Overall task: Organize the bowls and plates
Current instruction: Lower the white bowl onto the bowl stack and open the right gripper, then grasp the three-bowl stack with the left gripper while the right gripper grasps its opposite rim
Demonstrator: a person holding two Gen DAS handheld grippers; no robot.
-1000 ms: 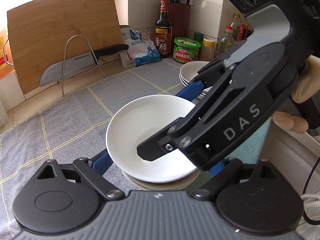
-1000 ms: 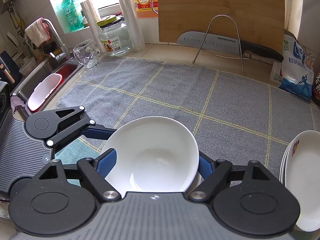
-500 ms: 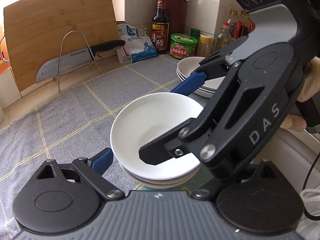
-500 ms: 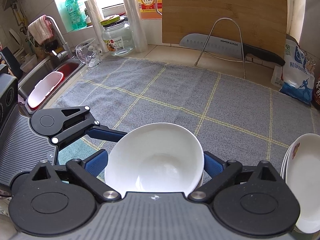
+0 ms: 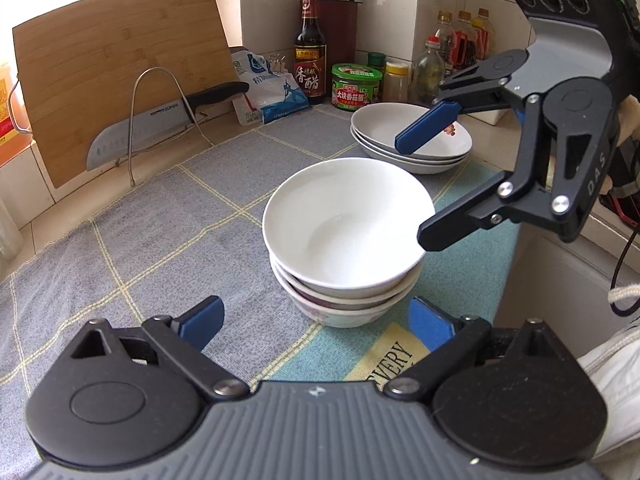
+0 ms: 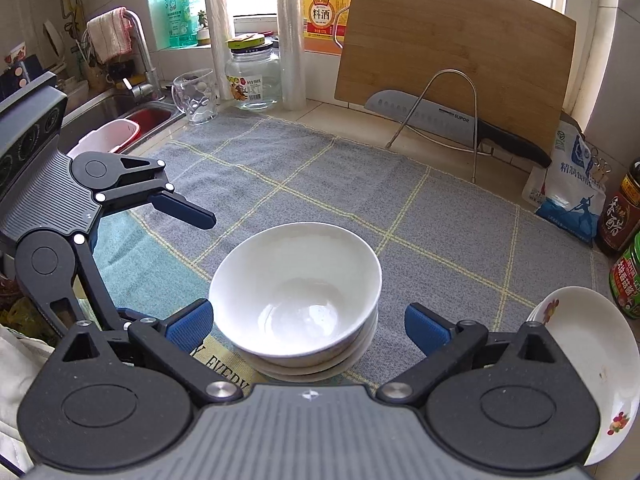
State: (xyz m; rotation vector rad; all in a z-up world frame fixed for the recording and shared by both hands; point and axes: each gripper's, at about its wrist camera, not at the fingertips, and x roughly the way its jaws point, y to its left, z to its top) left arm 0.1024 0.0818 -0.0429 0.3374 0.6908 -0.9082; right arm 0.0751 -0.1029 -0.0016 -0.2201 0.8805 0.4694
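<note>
A stack of three white bowls (image 5: 347, 236) stands on the grey checked cloth (image 5: 160, 220); it also shows in the right wrist view (image 6: 296, 296). A stack of white plates (image 5: 408, 140) with a flower print sits behind it, and at the right edge of the right wrist view (image 6: 576, 364). My left gripper (image 5: 316, 320) is open and empty, just short of the bowls. My right gripper (image 6: 308, 324) is open and empty, its fingers apart on either side of the bowl stack. The right gripper also shows in the left wrist view (image 5: 424, 188).
A bamboo cutting board (image 6: 452, 60) and a knife (image 6: 452, 124) on a wire stand are at the back. Sauce bottles and jars (image 5: 352, 88) and a salt bag (image 5: 272, 88) stand near the plates. A glass (image 6: 196, 96), a jar (image 6: 252, 76) and the sink (image 6: 116, 124) are at left.
Both grippers have drawn back from the bowls. The right gripper has opened and let go of the top bowl, which now rests on the stack.
</note>
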